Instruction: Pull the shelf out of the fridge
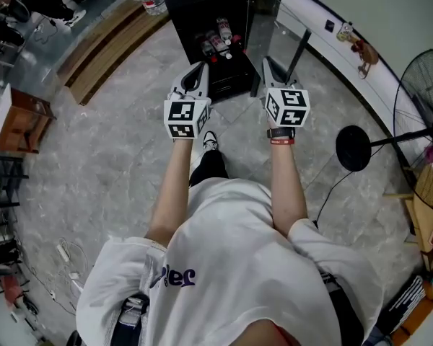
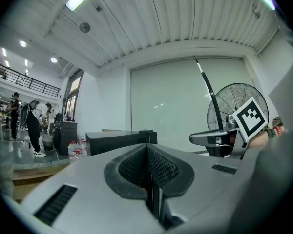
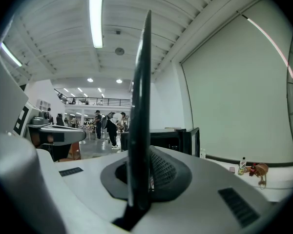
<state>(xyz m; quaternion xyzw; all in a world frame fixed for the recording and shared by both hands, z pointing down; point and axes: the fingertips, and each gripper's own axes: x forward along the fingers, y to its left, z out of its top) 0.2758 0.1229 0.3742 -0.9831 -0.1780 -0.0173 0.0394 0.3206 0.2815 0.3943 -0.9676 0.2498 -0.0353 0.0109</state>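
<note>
1. The left tool (image 1: pixel 195 74) is being held out ahead of the torso, and its jaws are sitting flush together with nothing between them.
2. The right tool (image 1: pixel 271 69) is being held alongside it, a little apart, with its jaws clamping the edge of the upright shelf (image 3: pixel 139 106).
3. The left forearm (image 1: pixel 169 193) and right forearm (image 1: pixel 287 186) are reaching forward, roughly parallel and bare.

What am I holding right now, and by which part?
The right gripper is shut on the glass shelf, pinching its lower edge so it stands upright. The left gripper is shut on nothing.
</note>
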